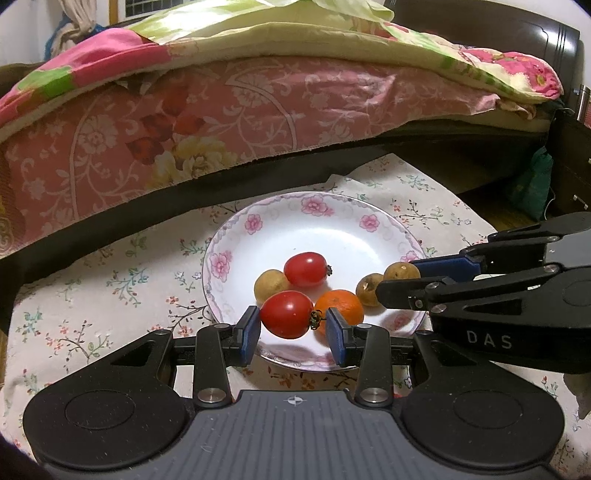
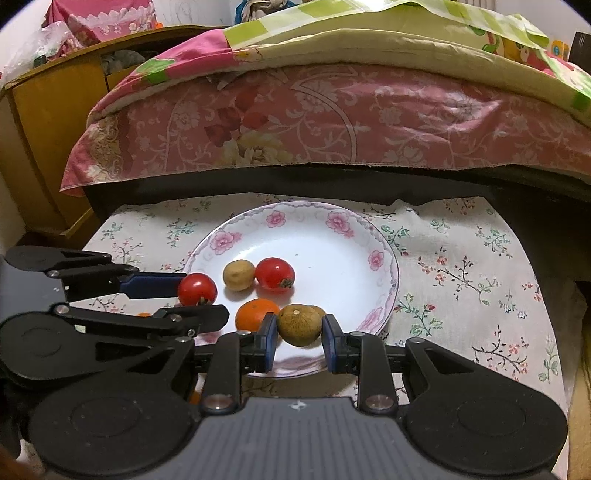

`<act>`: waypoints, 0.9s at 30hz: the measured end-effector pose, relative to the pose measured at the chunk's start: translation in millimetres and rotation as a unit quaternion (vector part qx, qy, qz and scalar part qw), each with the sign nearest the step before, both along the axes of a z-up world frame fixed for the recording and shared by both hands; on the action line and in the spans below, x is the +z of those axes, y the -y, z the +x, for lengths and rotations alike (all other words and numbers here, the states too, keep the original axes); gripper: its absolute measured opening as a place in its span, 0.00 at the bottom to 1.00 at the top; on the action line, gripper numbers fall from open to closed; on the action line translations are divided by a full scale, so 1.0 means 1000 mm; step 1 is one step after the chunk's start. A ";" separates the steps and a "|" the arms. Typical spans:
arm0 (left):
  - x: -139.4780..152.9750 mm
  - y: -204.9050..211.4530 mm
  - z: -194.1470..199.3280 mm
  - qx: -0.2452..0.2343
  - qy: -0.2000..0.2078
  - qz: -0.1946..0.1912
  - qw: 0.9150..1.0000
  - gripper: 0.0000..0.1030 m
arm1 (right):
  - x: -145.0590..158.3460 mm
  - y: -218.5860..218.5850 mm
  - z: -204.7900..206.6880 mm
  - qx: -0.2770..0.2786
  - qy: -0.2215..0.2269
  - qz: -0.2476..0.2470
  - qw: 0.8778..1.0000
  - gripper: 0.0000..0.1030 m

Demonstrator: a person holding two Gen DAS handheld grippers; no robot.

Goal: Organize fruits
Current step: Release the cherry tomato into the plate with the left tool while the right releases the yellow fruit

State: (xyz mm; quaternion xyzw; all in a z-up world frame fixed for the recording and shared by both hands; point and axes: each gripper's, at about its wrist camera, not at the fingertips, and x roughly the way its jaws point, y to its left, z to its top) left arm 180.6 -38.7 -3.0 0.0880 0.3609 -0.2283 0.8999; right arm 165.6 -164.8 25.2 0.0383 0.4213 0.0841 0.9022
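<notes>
A white plate with pink flowers (image 1: 317, 229) (image 2: 325, 243) lies on a floral cloth. On it are a red tomato (image 1: 306, 268) (image 2: 275, 274), a tan round fruit (image 1: 270, 285) (image 2: 239, 275) and an orange (image 1: 341, 302) (image 2: 255, 314). My left gripper (image 1: 293, 328) (image 2: 192, 299) is over the plate's near rim, shut on a second red tomato (image 1: 287, 314) (image 2: 197, 290). My right gripper (image 2: 300, 338) (image 1: 400, 282) is shut on a brown-green round fruit (image 2: 300, 324) (image 1: 402, 271). Another brown fruit (image 1: 369, 289) (image 2: 318, 311) lies just beside it.
The floral cloth (image 2: 461, 280) covers a low table. A bed with a pink floral sheet (image 1: 221, 122) and quilt runs close behind the table. A yellow wooden cabinet (image 2: 48, 140) stands at the left. A dark headboard (image 1: 498, 33) is at the back right.
</notes>
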 end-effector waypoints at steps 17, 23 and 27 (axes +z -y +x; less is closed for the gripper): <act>-0.005 -0.001 0.018 0.009 0.001 -0.003 1.000 0.48 | -0.009 0.001 0.024 0.002 0.011 -0.011 1.000 0.26; -0.004 0.000 0.018 0.010 0.002 -0.002 1.000 0.48 | -0.011 0.003 0.029 -0.001 0.011 -0.011 1.000 0.26; -0.003 -0.001 0.018 0.010 0.002 0.000 1.000 0.48 | -0.010 0.005 0.030 -0.005 0.015 -0.007 1.000 0.26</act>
